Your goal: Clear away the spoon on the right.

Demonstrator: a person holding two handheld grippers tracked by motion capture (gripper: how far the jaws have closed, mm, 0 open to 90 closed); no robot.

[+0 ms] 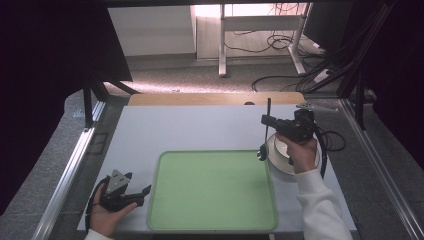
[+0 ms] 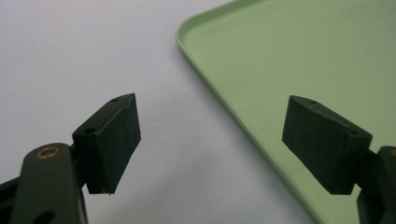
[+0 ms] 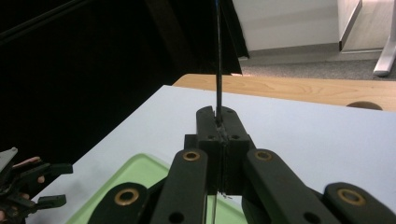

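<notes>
Between the clenched jaws of the right tongs (image 3: 220, 122) sits a thin black utensil (image 1: 267, 119), grasped partway along its handle and held roughly upright. In the high view its handle rises above the tongs and its rounded lower end (image 1: 261, 151) hangs just off the right rim of the green tray (image 1: 212, 220); whether it is a spoon or a ladle cannot be told. In the right gripper view the handle (image 3: 218, 56) runs straight up from the closed pads.

Directly under the right hand (image 1: 303, 150) lies a white plate (image 1: 276, 161) on the tabletop (image 1: 200, 127), just beside the tray's right edge.

Left tongs (image 1: 141, 194) rest at the near left corner of the tabletop, beside the tray's left rim, held by the left hand (image 1: 107, 215). In the left gripper view the jaws stand wide apart and released, one pad (image 2: 114, 140) over the bare grey surface, the other (image 2: 324, 140) over the tray's rim (image 2: 219, 93).
</notes>
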